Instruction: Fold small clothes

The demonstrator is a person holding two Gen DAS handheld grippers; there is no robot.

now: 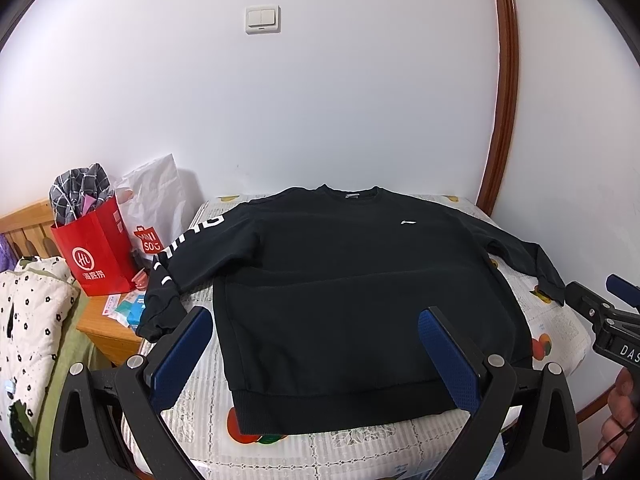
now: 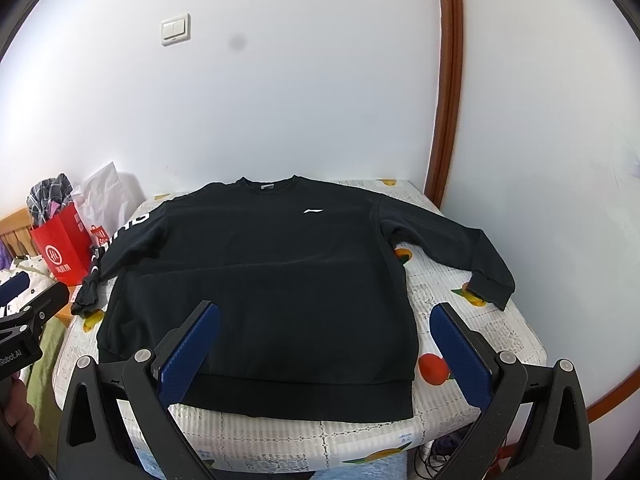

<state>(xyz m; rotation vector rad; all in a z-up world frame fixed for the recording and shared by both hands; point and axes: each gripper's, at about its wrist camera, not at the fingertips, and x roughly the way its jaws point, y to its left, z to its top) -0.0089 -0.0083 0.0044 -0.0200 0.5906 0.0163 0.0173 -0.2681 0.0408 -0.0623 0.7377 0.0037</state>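
Note:
A black long-sleeved sweatshirt lies flat and face up on a small table with a fruit-print cloth, collar toward the wall, both sleeves spread out. It also shows in the right wrist view. My left gripper is open and empty, held above the hem on the left side. My right gripper is open and empty above the hem's right corner. The left sleeve with white lettering hangs over the table's left edge. The right sleeve cuff rests on the cloth.
A red paper bag with checked cloth and a white plastic bag stand on a wooden nightstand left of the table. A bed with a patterned quilt lies at far left. A white wall and a brown door frame stand behind.

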